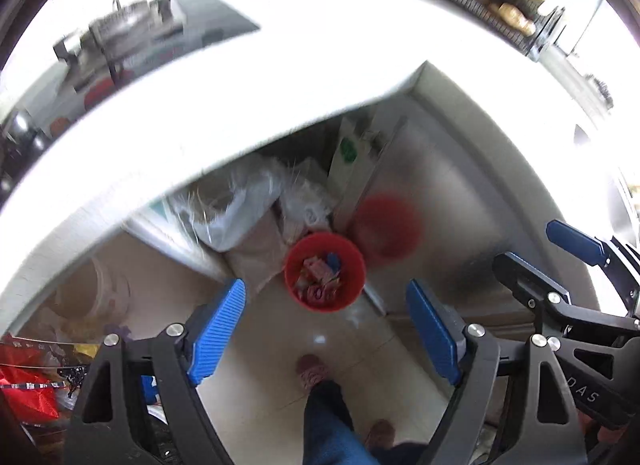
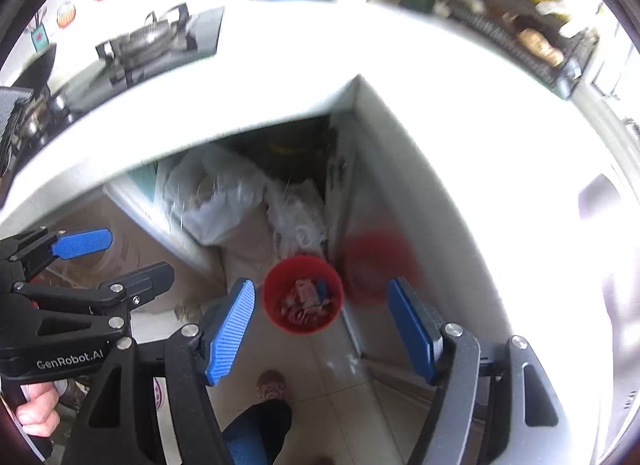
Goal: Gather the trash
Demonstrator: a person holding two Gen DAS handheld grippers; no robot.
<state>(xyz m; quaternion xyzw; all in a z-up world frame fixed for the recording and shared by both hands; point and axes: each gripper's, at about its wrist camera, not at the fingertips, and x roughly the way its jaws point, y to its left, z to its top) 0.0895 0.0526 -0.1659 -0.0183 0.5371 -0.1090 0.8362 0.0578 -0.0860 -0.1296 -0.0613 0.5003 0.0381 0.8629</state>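
A small red bin [image 1: 349,249] [image 2: 280,277] stands on the tiled floor below, at the corner of the counter. Inside it lie pink wrappers [image 1: 318,277] [image 2: 304,301] and a blue scrap. My left gripper [image 1: 326,329] hangs high over the floor, open, its blue pads wide apart with nothing between them. My right gripper [image 2: 322,329] is open too, framing the bin from above and holding nothing. Each gripper shows in the other's view: the right gripper [image 1: 556,261] at the right edge, the left gripper [image 2: 116,259] at the left edge, held by a hand [image 2: 36,409].
A white L-shaped countertop [image 1: 280,65] [image 2: 320,57] carries a gas stove [image 1: 132,37] [image 2: 152,41] and a rack of jars. Plastic bags [image 1: 240,201] [image 2: 216,193] fill the space under it. A steel cabinet door [image 1: 440,205] mirrors the bin. The person's slippered foot [image 1: 312,371] [image 2: 272,385] stands below.
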